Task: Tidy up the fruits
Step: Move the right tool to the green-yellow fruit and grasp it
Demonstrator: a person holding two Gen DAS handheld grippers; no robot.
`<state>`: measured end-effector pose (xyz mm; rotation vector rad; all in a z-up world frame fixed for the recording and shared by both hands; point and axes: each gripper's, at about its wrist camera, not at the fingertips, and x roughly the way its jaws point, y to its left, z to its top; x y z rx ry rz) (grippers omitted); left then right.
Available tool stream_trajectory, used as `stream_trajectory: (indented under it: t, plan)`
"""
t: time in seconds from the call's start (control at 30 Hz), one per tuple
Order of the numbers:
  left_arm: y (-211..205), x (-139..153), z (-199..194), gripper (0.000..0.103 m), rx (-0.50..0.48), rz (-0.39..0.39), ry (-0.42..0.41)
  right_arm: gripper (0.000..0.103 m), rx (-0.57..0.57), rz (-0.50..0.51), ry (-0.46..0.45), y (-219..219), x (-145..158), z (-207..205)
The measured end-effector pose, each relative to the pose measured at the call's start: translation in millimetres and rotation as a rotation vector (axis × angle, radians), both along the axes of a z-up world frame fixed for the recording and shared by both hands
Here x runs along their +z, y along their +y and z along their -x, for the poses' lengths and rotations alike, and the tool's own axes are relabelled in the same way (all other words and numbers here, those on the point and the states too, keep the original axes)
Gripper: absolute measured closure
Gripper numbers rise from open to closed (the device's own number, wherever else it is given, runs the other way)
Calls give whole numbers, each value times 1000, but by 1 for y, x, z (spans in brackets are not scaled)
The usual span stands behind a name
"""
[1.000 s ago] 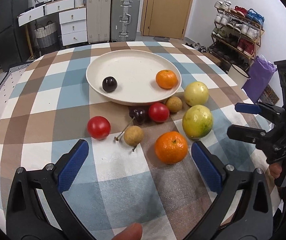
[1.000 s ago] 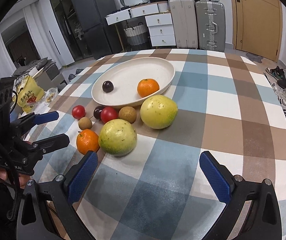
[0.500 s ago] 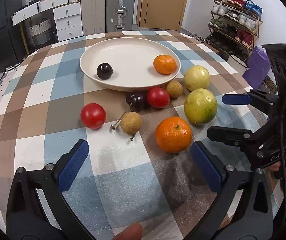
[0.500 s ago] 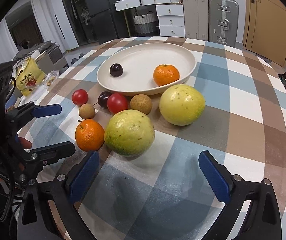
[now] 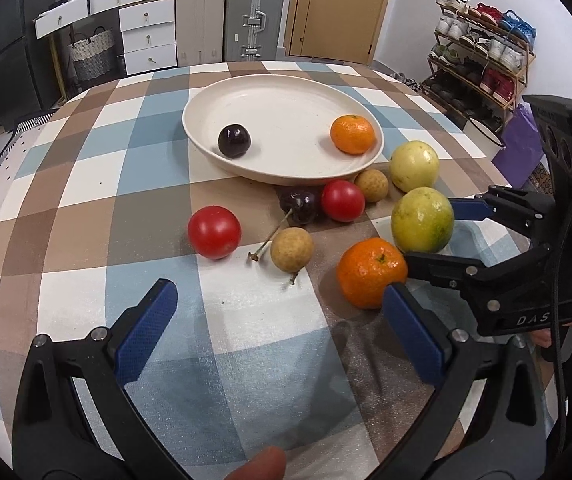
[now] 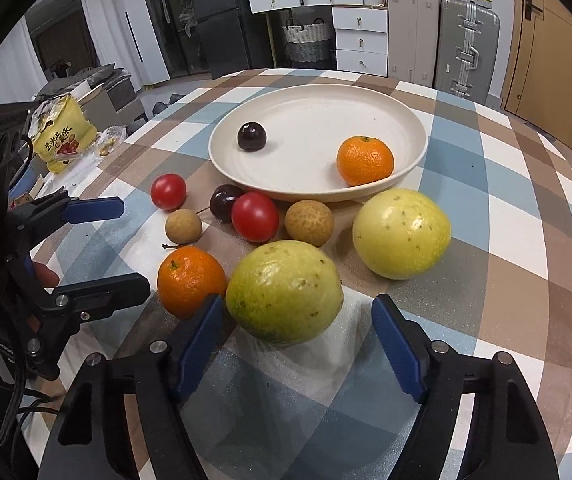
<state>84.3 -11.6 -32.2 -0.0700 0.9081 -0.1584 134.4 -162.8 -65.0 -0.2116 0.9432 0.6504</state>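
Right tool (image 6: 296, 344) spread, straddling greenish guava (image 6: 284, 291) on desk (image 6: 506, 248). Left tool (image 5: 282, 334) spread, near orange (image 5: 372, 272). Plate (image 5: 286, 172) holds cherry (image 5: 234, 141), second orange (image 5: 352, 134).

A checked cloth (image 5: 86, 184) in blue, brown and white covers the table. Behind it stand two suitcases, a beige one (image 5: 200, 16) just beside a grey one (image 5: 255, 16), next to a wooden door (image 5: 340, 6). A white drawer unit (image 5: 148, 36) stands to their left, with a woven basket (image 5: 89, 58) beside it. A shoe rack (image 5: 480, 52) lines the wall, a purple bag (image 5: 522, 152) near its foot. A yellow snack bag (image 6: 60, 136) lies among clutter off the table's edge, in front of dark cabinets (image 6: 214, 16).
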Motion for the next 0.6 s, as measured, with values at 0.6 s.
stream_trajectory:
  t: [0.6]
  plan:
    - [-12, 3, -2, 1, 27, 6, -9, 48, -51, -93, -88, -21, 19, 24]
